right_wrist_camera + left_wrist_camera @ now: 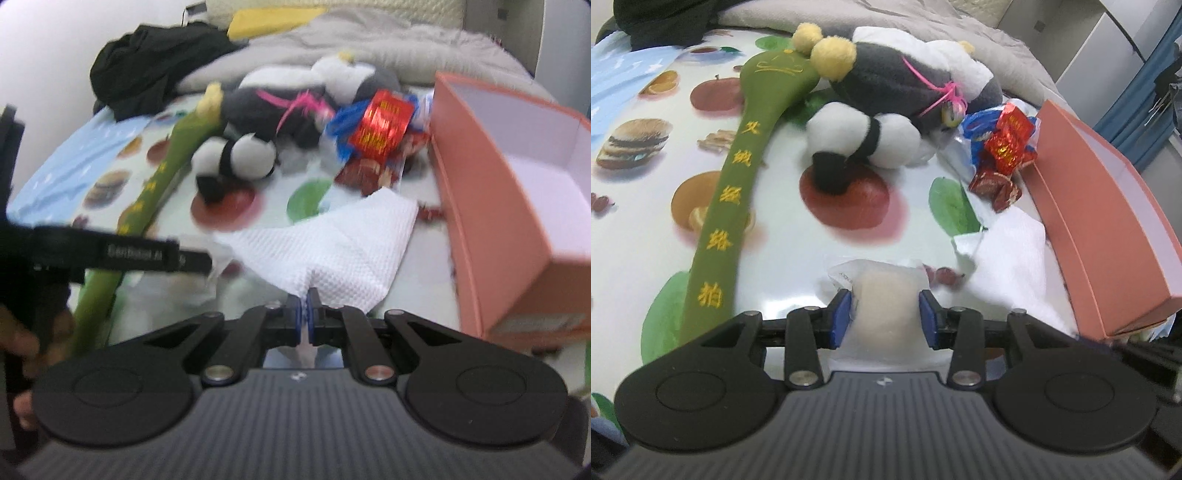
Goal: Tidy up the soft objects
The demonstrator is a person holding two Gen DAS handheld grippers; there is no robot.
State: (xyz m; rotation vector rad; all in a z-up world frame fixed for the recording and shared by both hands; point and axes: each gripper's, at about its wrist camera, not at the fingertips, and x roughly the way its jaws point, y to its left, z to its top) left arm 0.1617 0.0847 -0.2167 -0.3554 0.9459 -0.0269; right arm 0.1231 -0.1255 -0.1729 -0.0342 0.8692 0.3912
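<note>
Food pictures — burgers, apples, oranges, green leaves — cover the tablecloth [646,177] on the tabletop, with a grey blanket [923,18] and a black garment [147,62] heaped at the far edge.

On the cloth lies a long green plush paddle [727,206] stitched with yellow characters, its head touching a grey and white plush toy [905,77] tied with pink string. Just in front of that toy sits a small black and white panda plush [864,140]. To the right, red snack packets [1008,147] and a blue wrapper are piled against an open pink box [1108,221], whose white inside shows in the right wrist view.

The left tongs [886,317] stand partly open, their blue pads pressing both sides of a pale soft pouch [886,299] in clear plastic, held just above the cloth. The right tongs [305,314] are pinched tight on a corner of a white textured cloth [332,243], which spreads out ahead of them between the panda and the box. In the left view that white cloth lies beside the box wall. The right wrist view is blurred.
</note>
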